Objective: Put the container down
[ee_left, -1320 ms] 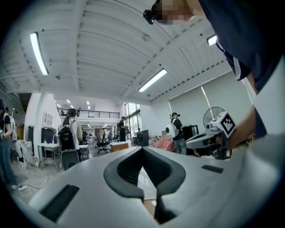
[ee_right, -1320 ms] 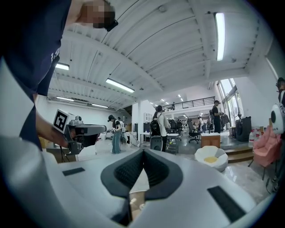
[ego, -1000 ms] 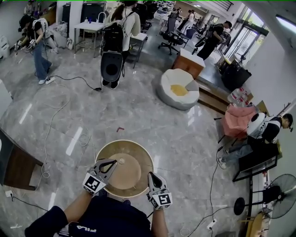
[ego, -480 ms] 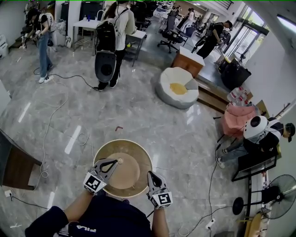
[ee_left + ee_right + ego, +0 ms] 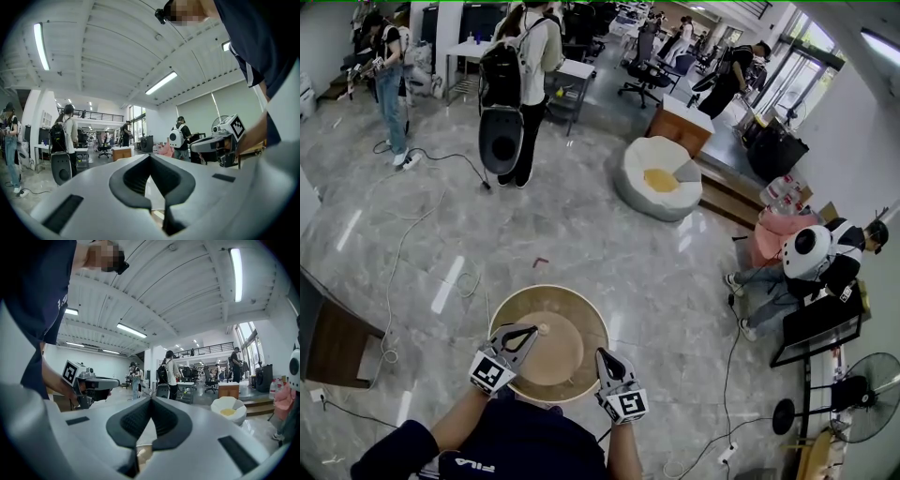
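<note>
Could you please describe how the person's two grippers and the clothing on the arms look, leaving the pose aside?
The left gripper and the right gripper have pale grey bodies with dark ribbed pads that taper to a point. Each carries a cube with black-and-white square markers: the left cube and the right cube. The person wears a dark navy top with a short left sleeve.

Tan container (image 5: 551, 345), grey marbled floor (image 5: 600, 234)

Bright, even light from ceiling strip lights (image 5: 41, 47). Pale glare streaks the glossy floor (image 5: 450, 284) at left of centre. Fisheye bending, dark corners, soft edges.
</note>
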The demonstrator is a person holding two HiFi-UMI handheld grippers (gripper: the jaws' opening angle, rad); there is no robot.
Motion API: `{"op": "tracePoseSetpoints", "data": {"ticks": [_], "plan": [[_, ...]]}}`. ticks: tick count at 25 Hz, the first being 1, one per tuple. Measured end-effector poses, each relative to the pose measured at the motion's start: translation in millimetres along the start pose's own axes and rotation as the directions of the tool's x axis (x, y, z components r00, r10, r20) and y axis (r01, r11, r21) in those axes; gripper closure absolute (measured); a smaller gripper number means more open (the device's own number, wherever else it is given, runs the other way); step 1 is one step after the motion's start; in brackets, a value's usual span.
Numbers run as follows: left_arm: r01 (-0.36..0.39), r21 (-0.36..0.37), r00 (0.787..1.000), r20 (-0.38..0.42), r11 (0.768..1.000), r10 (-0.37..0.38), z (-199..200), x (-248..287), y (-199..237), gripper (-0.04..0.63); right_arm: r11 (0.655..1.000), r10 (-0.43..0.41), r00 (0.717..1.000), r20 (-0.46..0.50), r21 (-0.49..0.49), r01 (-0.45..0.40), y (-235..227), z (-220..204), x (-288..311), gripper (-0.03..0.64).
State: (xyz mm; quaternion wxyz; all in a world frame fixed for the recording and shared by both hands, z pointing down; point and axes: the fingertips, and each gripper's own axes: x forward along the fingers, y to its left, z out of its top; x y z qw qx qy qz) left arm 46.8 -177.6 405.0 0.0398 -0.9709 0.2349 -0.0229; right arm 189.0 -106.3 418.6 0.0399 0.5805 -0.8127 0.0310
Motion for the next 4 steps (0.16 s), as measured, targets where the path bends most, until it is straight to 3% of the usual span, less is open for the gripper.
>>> {"op": "tracePoseSetpoints", "data": {"ticks": [4], "plan": [[0.000,-0.001,1.000,-0.004,1.000,0.000,-0.1,3.3,-3.2,0.571,1.000,0.017,1.000,-0.006,-0.005,-0.017,0.0,-0.9,-0.3,0.589]]}}
